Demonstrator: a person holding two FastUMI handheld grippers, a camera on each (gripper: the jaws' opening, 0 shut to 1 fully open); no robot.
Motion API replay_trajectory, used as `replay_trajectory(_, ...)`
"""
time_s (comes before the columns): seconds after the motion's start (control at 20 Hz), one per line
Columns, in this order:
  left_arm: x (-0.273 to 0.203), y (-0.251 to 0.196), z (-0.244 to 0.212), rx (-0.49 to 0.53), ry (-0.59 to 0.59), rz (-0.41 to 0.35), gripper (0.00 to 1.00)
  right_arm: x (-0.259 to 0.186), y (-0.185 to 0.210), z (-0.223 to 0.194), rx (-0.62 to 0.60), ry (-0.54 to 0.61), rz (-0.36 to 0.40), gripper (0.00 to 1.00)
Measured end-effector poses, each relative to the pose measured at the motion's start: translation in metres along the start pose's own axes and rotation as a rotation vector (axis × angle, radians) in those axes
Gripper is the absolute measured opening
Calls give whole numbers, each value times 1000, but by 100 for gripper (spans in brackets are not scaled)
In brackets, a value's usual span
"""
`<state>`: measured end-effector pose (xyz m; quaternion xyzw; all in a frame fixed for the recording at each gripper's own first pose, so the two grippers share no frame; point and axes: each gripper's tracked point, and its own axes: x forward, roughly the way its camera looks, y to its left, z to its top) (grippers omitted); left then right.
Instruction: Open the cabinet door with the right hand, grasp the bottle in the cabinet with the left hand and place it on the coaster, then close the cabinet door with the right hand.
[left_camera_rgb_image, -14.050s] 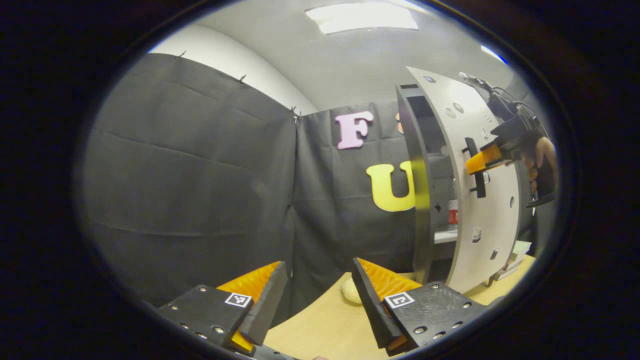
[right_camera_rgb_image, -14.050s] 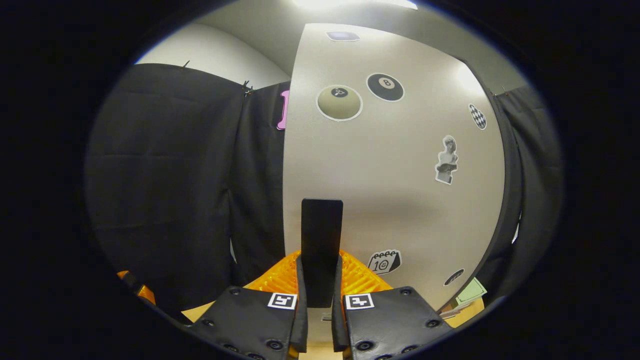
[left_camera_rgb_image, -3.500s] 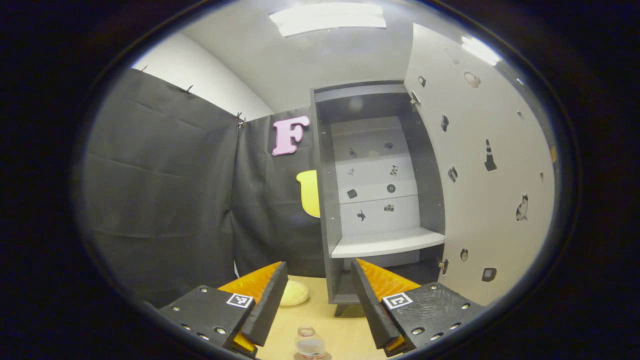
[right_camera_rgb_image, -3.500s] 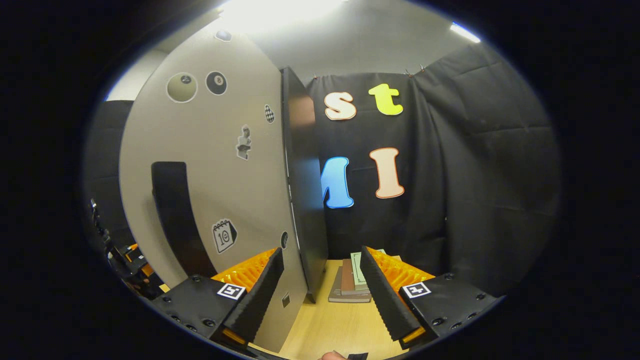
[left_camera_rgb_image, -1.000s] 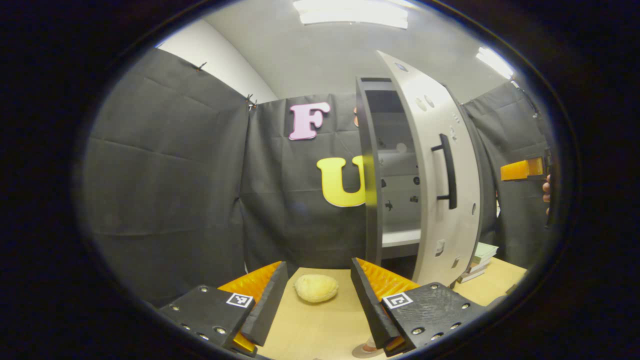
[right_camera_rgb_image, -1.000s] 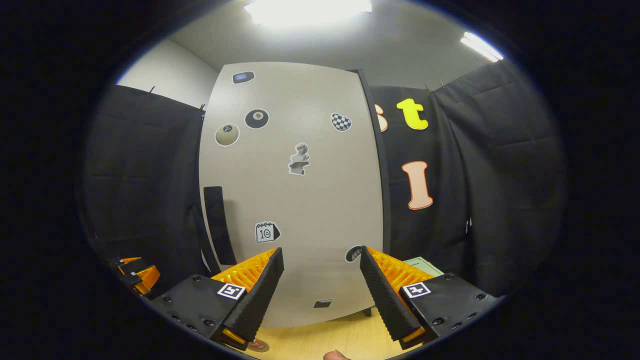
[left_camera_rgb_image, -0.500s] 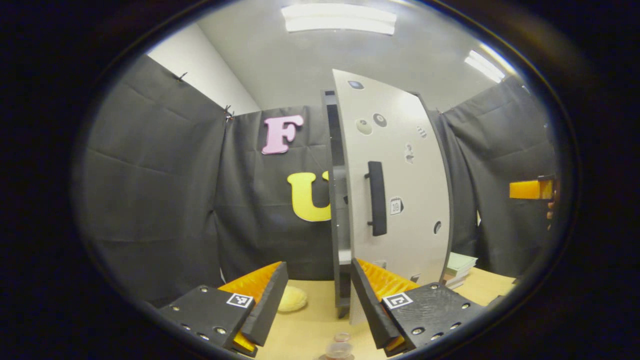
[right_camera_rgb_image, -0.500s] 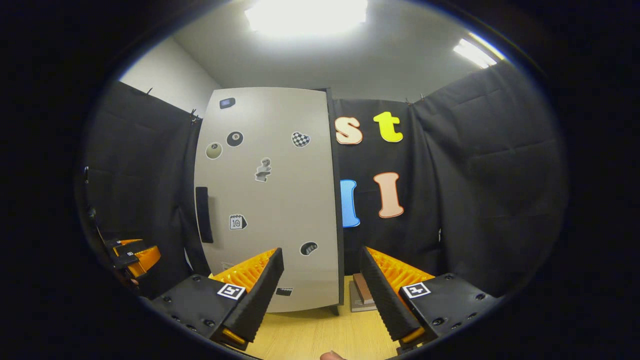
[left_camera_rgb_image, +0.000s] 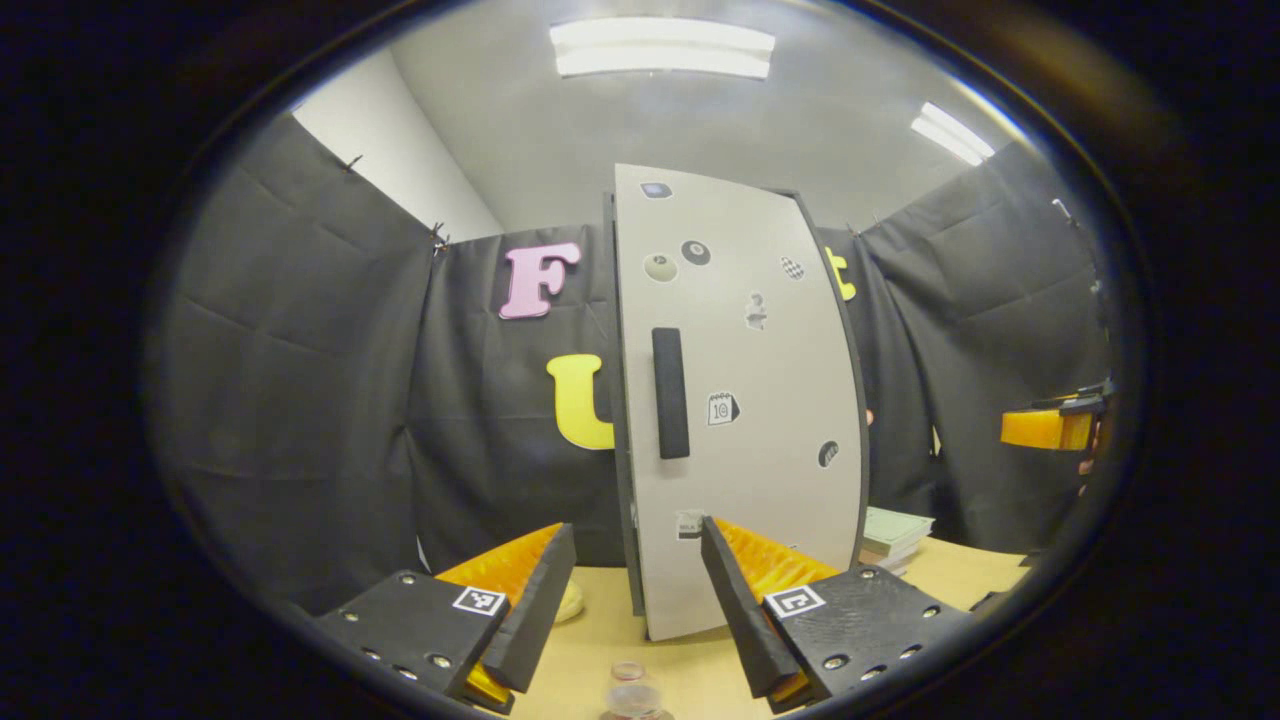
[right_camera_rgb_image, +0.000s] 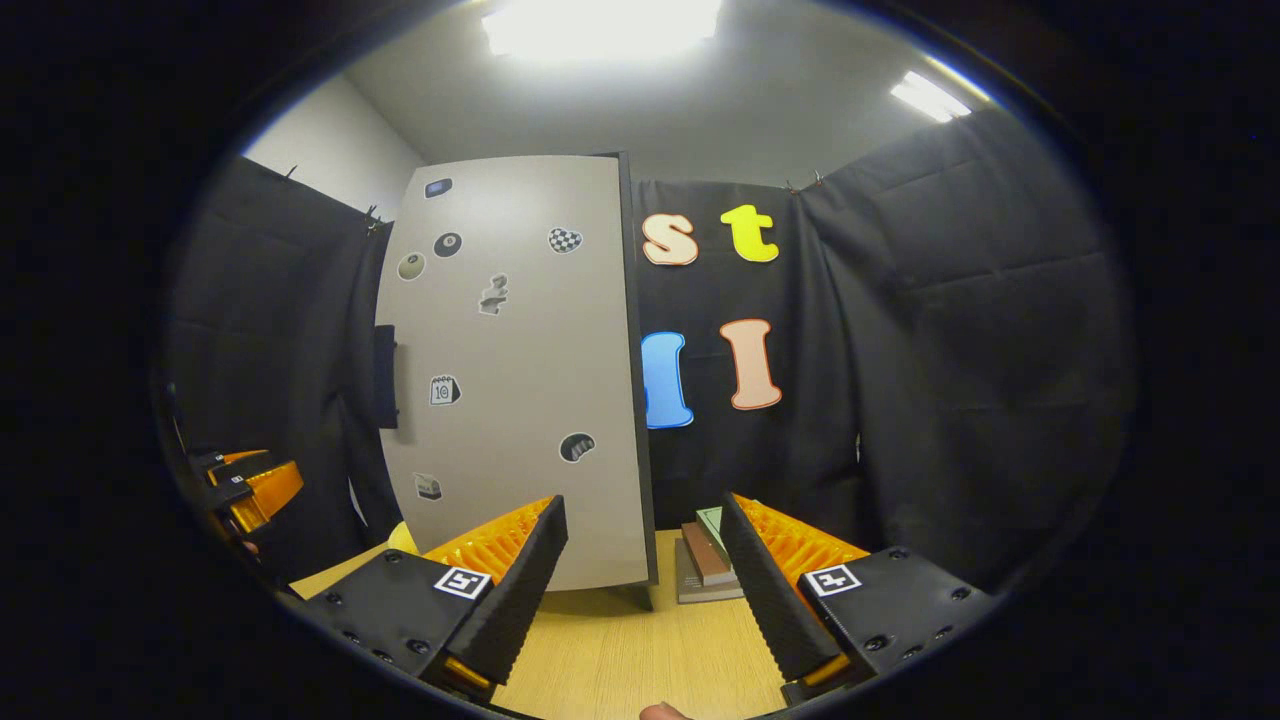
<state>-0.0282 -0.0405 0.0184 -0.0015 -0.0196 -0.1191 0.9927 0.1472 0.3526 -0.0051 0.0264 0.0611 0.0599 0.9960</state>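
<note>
Below wide-open, empty left gripper (left_camera_rgb_image: 630, 610) stands bottle (left_camera_rgb_image: 628, 692); right gripper (right_camera_rgb_image: 645, 590) same, cabinet door (right_camera_rgb_image: 520, 370) ahead.

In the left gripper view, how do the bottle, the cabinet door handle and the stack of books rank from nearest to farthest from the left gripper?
1. Bottle: on the table, just ahead between the fingers.
2. Handle: higher up, on the door's left part.
3. Books: far right, beyond the door's right edge.

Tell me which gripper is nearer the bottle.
Left. The bottle stands on the table just below the left gripper, between its open jaws; the right gripper hangs far off beside the cabinet door.
</note>
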Motion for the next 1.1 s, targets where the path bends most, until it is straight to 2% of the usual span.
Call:
replay_trajectory(0.55,-12,21,5,5,5,65,76,-1,14,19,-40,-48,48,98)
replay_trajectory(0.65,-11,26,6,6,8,74,78,-1,17,20,-38,-47,55,98)
replay_trajectory(0.8,-12,31,5,9,17,86,76,0,18,19,-43,-38,57,98)
replay_trajectory(0.85,-11,33,4,9,22,90,81,1,20,20,-40,-39,60,98)
replay_trajectory(0.95,-10,38,2,3,26,96,76,1,21,24,-40,-42,59,98)
replay_trajectory(1.1,-7,43,3,-5,27,102,76,4,24,25,-46,-40,61,98)
